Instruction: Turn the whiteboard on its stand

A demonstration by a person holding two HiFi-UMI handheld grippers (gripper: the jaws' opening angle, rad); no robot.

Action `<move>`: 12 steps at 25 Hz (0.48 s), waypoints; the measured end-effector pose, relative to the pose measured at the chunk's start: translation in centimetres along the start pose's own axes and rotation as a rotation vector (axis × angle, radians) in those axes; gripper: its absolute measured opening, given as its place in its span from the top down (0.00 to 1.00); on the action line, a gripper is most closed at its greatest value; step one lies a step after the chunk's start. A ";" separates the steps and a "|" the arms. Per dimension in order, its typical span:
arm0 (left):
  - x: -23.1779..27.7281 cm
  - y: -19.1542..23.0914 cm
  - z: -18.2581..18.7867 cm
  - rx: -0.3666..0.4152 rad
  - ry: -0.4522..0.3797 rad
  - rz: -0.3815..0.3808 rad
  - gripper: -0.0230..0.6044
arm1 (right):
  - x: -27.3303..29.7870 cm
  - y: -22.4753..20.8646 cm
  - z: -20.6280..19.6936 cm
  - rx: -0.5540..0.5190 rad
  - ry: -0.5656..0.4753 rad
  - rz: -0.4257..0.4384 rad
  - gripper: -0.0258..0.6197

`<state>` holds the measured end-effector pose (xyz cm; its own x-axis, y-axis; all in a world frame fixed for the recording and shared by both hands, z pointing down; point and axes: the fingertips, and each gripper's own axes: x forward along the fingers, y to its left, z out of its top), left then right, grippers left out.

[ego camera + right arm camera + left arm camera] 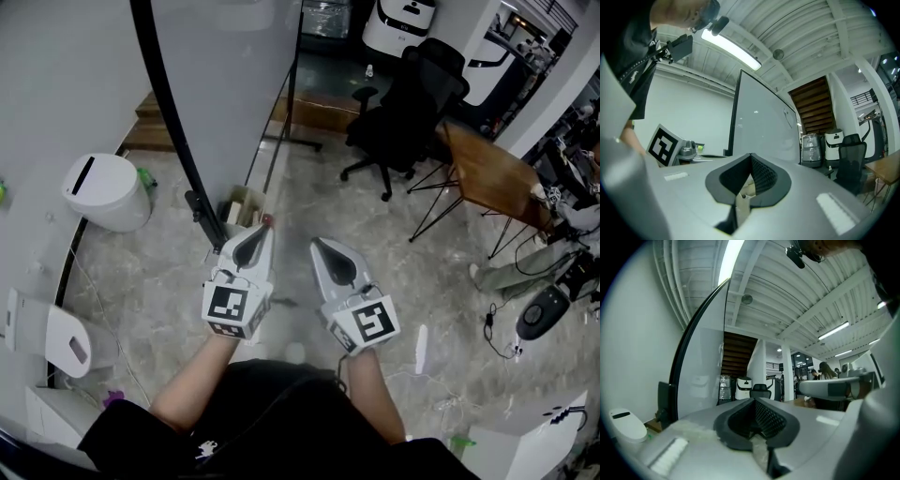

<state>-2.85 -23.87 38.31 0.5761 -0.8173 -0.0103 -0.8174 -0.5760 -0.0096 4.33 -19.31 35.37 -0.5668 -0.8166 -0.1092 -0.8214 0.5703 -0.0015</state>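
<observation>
The whiteboard [220, 75] stands upright ahead and to the left, its black frame edge [173, 131] running down to a clamp near the floor. My left gripper [257, 236] is just right of that lower edge, apart from it, jaws shut with nothing between them. My right gripper [321, 249] is beside it, also shut and empty. In the left gripper view the left gripper [754, 400] points past the whiteboard [701, 362], close on the left. In the right gripper view the right gripper [751, 155] faces the whiteboard [759, 126] from a little way off.
A white bin [105, 192] stands left of the board, and a cardboard box [242, 204] lies at its foot. A black office chair [408, 98] and a wooden table [492, 173] are at the right. Cables and a seated person's legs [520, 267] are further right.
</observation>
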 end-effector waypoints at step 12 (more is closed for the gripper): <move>-0.1 1.0 -1.1 -0.034 0.019 -0.003 0.96 | 0.3 -0.1 -0.7 0.002 0.029 -0.019 0.95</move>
<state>-3.70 -24.36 39.42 0.5783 -0.8158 0.0090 -0.8157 -0.5779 0.0243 4.19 -19.64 36.04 -0.5530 -0.8294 -0.0800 -0.8318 0.5551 -0.0051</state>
